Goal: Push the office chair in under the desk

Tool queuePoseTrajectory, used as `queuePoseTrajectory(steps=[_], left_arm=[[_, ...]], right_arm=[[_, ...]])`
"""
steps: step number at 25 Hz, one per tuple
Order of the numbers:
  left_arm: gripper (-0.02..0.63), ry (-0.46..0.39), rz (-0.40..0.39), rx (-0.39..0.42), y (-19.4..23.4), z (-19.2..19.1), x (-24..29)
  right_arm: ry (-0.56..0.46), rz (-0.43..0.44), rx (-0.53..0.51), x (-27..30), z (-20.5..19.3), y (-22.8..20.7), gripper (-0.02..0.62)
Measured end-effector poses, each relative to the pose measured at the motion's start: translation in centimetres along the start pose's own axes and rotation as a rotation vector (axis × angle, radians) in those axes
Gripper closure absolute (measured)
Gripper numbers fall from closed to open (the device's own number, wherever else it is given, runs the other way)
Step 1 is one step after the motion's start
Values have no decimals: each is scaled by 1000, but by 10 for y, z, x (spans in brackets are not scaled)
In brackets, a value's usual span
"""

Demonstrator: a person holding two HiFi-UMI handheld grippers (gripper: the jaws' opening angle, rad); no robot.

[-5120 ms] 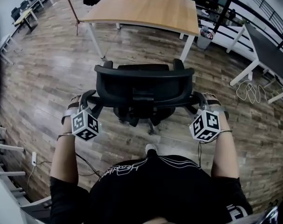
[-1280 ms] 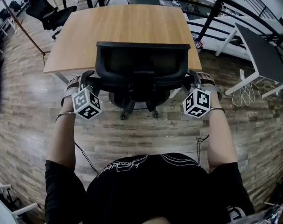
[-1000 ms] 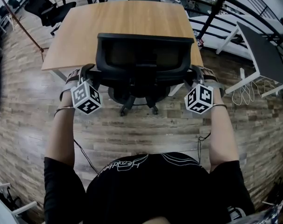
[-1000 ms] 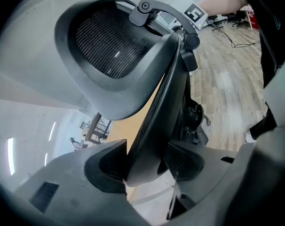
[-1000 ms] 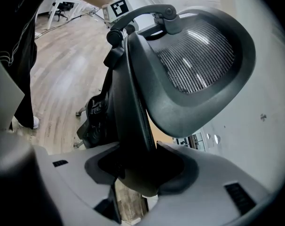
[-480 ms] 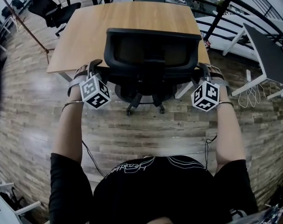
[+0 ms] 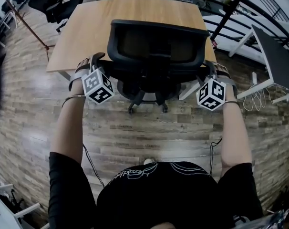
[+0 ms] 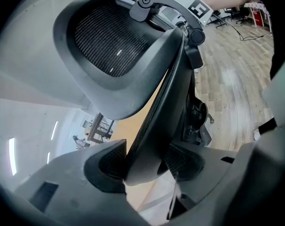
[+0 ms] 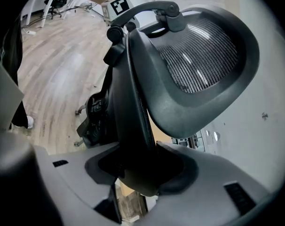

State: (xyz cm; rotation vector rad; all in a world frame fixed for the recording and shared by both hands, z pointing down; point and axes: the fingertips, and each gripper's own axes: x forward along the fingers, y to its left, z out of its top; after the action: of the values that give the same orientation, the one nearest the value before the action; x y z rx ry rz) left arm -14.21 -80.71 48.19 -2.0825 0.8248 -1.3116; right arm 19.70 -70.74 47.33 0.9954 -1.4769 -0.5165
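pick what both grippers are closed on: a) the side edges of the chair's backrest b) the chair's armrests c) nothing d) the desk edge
a: the left gripper and right gripper each have a side edge of the office chair backrest pinched between their jaws.

Directly ahead of the left gripper (image 8: 142, 164) and the right gripper (image 9: 138, 166), the office chair (image 7: 156, 44) backrest fills each pair of jaws. The desk (image 7: 87, 27) top lies just beyond. Outward of each gripper and behind both, bare wooden floor (image 7: 149, 132) lies open.
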Motion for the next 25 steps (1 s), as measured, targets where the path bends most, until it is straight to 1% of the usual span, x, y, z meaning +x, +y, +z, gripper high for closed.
queuePoseTrajectory(steps=[5,9,13,16,19,22,25], left_arm=[[376,-1,10,0,6,2,11],[376,28,11,12,7,-1,17],[376,45,23,19,10,-1,18],[376,68,29,13,11,-1,20],[376,82,22,7,8,-2,21],[376,91,12,5,8,-3,20],[376,108,-24,7,8,-3,21]], right_arm=[[5,8,-5,9,-1,-6,374],[9,26,-16,17,-2,-4,376],[70,20,-76,27,-8,-4,408],[66,33,-76,31,-8,-5,413],[69,38,-78,32,-9,-2,413],[67,26,-78,32,-9,-2,414],[64,17,-96,33,-9,-4,414]])
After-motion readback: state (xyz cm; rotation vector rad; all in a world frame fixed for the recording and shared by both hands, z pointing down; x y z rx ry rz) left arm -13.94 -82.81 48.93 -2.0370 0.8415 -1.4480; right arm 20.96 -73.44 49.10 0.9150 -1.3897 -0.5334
